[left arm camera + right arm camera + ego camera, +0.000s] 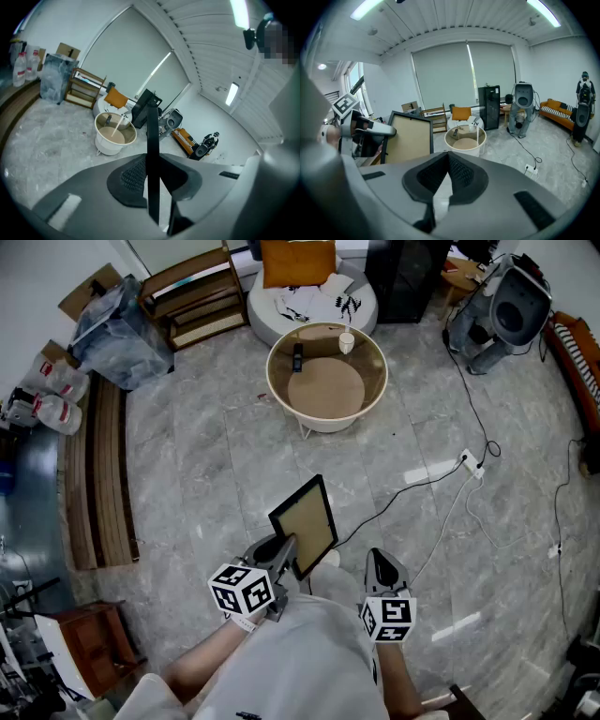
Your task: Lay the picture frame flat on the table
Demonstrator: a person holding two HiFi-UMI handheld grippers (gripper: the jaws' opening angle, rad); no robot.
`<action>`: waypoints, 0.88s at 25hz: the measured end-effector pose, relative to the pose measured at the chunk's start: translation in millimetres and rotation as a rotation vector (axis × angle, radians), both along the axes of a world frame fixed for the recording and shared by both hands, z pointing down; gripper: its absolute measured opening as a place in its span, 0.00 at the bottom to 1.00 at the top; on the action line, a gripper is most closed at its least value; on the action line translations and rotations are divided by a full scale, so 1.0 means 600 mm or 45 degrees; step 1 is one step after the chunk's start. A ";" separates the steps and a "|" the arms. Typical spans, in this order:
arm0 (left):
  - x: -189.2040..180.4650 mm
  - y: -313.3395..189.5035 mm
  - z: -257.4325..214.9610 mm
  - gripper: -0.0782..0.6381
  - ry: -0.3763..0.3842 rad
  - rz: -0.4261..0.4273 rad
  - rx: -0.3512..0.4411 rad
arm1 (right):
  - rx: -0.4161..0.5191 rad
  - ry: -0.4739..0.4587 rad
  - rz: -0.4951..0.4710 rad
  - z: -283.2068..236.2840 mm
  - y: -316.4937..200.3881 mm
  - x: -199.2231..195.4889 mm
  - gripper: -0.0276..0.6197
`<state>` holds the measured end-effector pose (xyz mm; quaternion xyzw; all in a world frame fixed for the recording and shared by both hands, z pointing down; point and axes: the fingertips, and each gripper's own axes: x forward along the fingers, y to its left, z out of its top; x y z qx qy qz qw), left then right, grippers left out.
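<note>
Left gripper (284, 557) sits low centre in the head view, jaws clamped on the black edge of the picture frame (305, 524). The frame is held above the floor (206, 484), tilted, tan face toward the camera. Right gripper (382, 570) is just right of it, jaws together, nothing between them. Round white table (323, 426) is upper centre, well apart from the frame.

Orange cushion (298, 261) near black cabinet (406, 277)
</note>
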<state>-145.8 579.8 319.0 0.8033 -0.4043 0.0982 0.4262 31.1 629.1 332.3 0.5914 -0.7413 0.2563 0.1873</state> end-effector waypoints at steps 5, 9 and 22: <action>-0.038 0.000 -0.023 0.20 -0.164 0.044 0.146 | 0.065 -0.006 -0.039 -0.020 -0.014 -0.046 0.05; -0.032 -0.008 -0.033 0.20 -0.200 0.043 0.210 | 0.117 0.007 -0.085 -0.023 -0.022 -0.050 0.05; 0.070 -0.028 -0.047 0.20 -0.205 0.019 0.242 | 0.268 -0.093 -0.095 -0.053 -0.027 0.040 0.05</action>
